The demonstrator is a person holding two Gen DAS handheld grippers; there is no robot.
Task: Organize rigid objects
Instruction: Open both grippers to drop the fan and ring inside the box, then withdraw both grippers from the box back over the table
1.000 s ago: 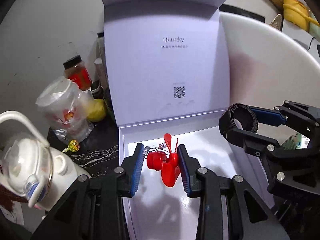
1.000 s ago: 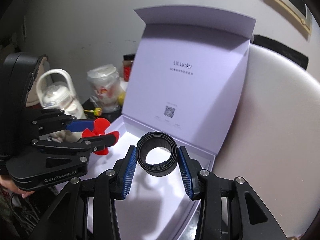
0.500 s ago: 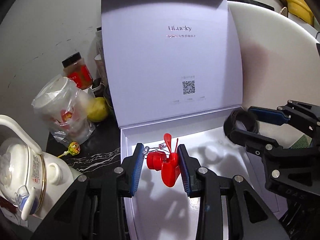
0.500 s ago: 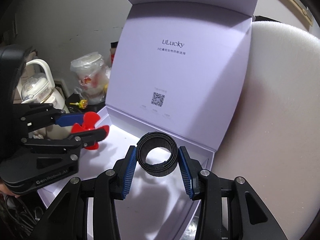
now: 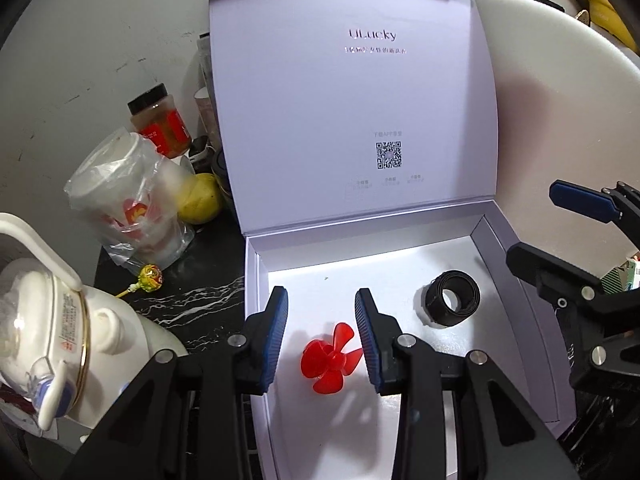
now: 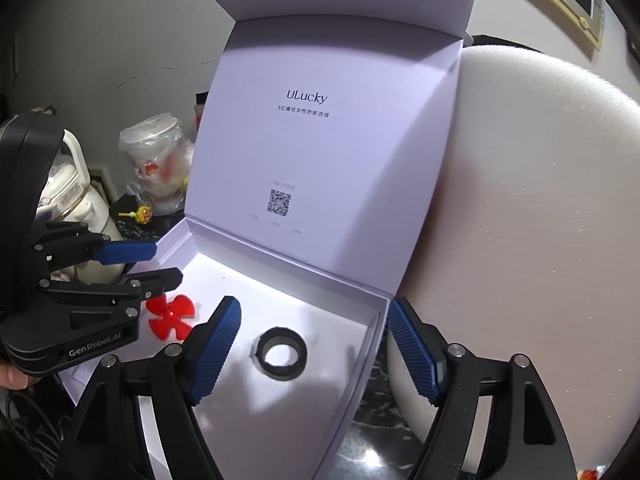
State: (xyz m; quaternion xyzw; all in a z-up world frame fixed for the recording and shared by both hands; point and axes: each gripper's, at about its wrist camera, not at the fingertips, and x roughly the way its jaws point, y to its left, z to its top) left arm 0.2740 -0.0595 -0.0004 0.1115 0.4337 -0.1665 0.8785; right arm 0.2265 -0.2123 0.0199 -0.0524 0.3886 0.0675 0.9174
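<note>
Both items have just left the tongs and now lie on the floor of the open white cardboard gift box (image 5: 500,248). The red plastic propeller (image 5: 330,362), pinched a moment ago by the left gripper (image 5: 322,334), rests flat near the box's left wall, below and between blue pads that no longer touch it; those jaws stand narrowly apart. The black coiled strap ring (image 6: 282,354) has dropped from the right gripper (image 6: 314,350), whose jaws are opening wide, with the ring lying on the box floor below them, near the right wall. The two pieces sit well apart. Judging by this, both placements look finished, and the tongs are free to fetch more.
</note>
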